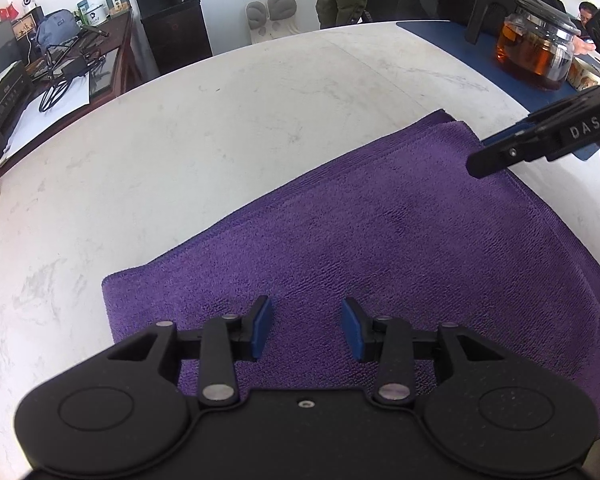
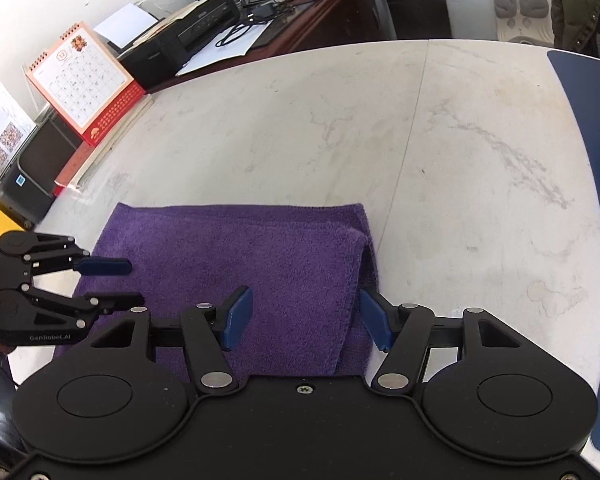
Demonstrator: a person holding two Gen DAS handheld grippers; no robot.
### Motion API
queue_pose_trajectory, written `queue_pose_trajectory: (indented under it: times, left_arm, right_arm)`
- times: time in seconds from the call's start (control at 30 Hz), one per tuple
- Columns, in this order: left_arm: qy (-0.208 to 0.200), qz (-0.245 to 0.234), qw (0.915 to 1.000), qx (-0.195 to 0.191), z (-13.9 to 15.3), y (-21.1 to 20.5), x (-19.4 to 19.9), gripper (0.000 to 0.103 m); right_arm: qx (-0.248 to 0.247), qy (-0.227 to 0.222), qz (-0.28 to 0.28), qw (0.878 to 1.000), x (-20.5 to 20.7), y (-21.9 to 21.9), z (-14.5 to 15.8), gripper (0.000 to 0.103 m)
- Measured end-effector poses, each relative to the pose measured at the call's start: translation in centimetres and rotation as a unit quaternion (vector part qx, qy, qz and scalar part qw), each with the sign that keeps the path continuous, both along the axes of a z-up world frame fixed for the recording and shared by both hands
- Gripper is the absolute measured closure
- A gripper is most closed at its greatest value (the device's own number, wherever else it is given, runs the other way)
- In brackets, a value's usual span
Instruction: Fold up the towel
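A purple towel [image 1: 380,248], folded into layers, lies flat on the white marble table [image 1: 180,160]. My left gripper [image 1: 306,328] hovers over the towel's near left part, open, with only flat cloth showing between its blue pads. In the right wrist view the towel [image 2: 236,264] shows a doubled fold along its right edge. My right gripper [image 2: 306,320] stands open astride that edge, and its pads do not press on the cloth. The left gripper [image 2: 116,282] is open at the towel's left edge. The right gripper [image 1: 496,152] reaches in over the towel's far right corner.
A glass teapot of tea [image 1: 536,52] stands on a dark blue mat [image 1: 452,40] at the table's far right. People stand behind it. A desk calendar [image 2: 80,76], a small black device [image 2: 36,168] and a cluttered desk [image 2: 260,12] line the left side.
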State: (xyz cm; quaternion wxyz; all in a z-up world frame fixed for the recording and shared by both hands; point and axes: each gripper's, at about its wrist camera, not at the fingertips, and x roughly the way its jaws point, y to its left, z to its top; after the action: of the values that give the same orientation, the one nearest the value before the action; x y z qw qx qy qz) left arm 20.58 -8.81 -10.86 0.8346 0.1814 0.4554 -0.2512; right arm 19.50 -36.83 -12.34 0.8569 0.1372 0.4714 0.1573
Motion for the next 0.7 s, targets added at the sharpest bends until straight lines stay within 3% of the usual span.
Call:
queue_pose_trajectory:
  times: [0.33, 0.5, 0.7]
  left_arm:
    - [-0.002, 0.007, 1.0000, -0.005, 0.2, 0.5, -0.4, 0.065]
    - [-0.006, 0.025, 0.9996, -0.006, 0.4, 1.5, -0.7, 0.065]
    - [-0.011, 0.054, 0.9985, -0.005, 0.5, 3.1, -0.8, 0.064]
  right_arm:
    - [0.012, -0.016, 0.007, 1.000, 2.3, 0.1, 0.2, 0.066]
    - [-0.003, -0.020, 0.010, 1.000, 3.0, 0.4, -0.2, 0.095]
    - [-0.034, -0.039, 0.027, 0.998, 3.0, 1.2, 0.3, 0.101]
